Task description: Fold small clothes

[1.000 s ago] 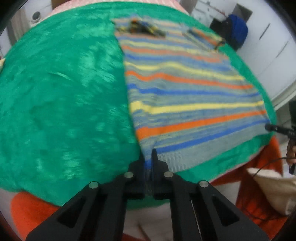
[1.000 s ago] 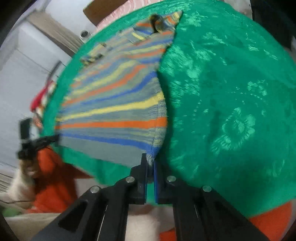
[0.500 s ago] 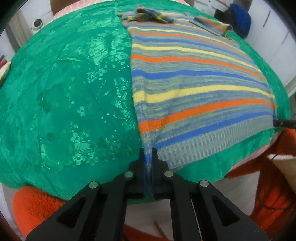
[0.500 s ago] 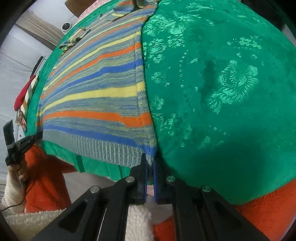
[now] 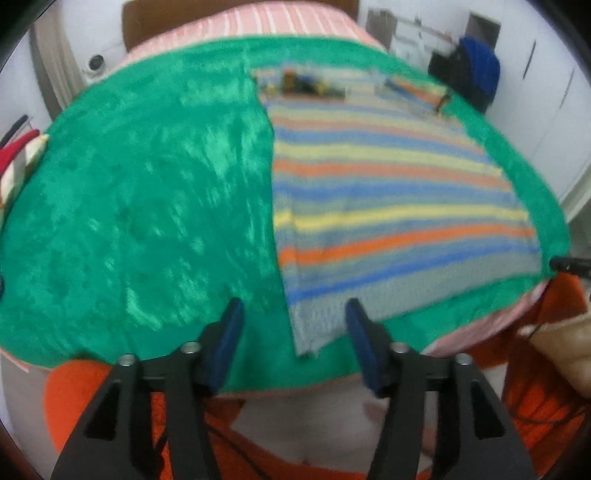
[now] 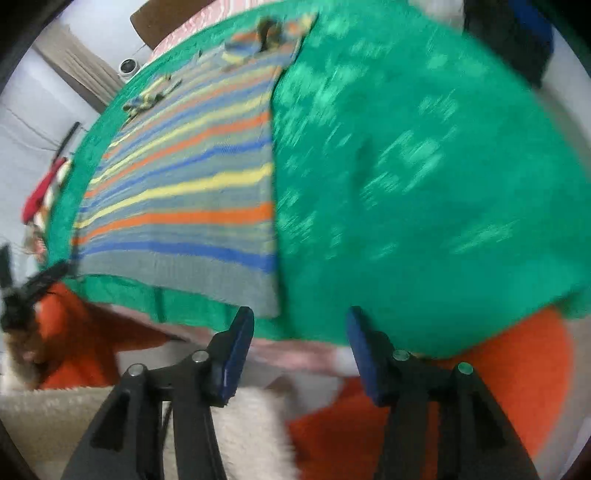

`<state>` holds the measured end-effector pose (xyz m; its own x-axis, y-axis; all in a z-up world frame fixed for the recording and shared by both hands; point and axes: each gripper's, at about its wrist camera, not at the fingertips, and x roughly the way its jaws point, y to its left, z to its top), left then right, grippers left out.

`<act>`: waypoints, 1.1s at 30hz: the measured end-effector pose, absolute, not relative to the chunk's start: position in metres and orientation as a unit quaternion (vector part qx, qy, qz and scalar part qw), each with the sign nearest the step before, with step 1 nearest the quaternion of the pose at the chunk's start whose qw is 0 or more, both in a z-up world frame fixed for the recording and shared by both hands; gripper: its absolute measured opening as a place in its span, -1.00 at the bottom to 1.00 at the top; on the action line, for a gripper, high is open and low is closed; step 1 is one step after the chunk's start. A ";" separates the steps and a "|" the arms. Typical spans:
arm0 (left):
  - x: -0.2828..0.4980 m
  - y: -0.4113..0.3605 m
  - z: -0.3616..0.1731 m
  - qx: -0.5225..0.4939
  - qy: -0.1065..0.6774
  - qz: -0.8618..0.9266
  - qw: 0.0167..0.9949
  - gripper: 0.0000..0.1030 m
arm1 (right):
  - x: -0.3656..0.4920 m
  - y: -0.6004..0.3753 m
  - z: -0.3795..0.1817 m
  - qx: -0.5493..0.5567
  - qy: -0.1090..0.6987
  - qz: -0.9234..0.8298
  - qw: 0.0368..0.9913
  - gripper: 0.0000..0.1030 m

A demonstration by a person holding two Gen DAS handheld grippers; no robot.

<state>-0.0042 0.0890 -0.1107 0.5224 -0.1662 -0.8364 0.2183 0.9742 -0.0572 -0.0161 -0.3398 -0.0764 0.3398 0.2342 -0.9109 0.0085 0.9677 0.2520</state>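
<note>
- Both of our claws have let go since half a second ago: then each was pinched on a near hem corner of the striped sweater, and now each stands spread with nothing between its blue pads.
- Our left gripper (image 5: 293, 325) hangs over the near edge of the green cloth (image 5: 147, 206); the sweater's near left corner lies flat in the gap between its fingers, touching neither pad as far as we can tell.
- Our right gripper (image 6: 299, 332) sits just off the near edge of the same green cloth (image 6: 424, 184); the sweater's near right corner lies just ahead of its left finger, apart from it.
- The striped sweater (image 5: 388, 206) lies spread flat on the right half of the cloth in the left view, with its grey ribbed hem toward us and its collar at the far end.
- In the right view the striped sweater (image 6: 184, 177) covers the left half of the cloth, its straight side edge running away from us near the middle.
- Both views are smeared by motion, so fine detail at the collar is unclear to us.
- Beyond the cloth's far edge we see a pink striped sheet (image 5: 258, 22).
- Below the near edge, orange fleece (image 6: 498, 387) shows under our claws.
</note>
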 end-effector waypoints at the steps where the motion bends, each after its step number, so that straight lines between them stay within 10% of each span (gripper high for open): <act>1: -0.003 0.090 -0.103 0.024 0.460 -0.105 0.881 0.47 | -0.018 -0.342 -0.067 0.097 0.553 0.057 0.826 0.03; 4: 0.009 0.088 -0.084 0.020 0.402 -0.074 0.912 0.78 | -0.017 -0.340 -0.040 0.076 0.476 0.025 0.876 0.26; 12: 0.060 0.103 -0.110 0.001 0.399 -0.013 0.917 0.79 | -0.002 -0.292 -0.038 0.045 0.362 0.027 0.931 0.27; 33: 0.066 0.139 -0.157 -0.053 0.466 0.035 0.882 0.99 | -0.003 -0.282 -0.059 0.031 0.355 0.019 0.934 0.27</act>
<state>0.0655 0.1389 -0.1571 0.5625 0.0118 -0.8267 -0.1107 0.9920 -0.0612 -0.0029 -0.2819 -0.0588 0.7475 0.0568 -0.6619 -0.0133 0.9974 0.0705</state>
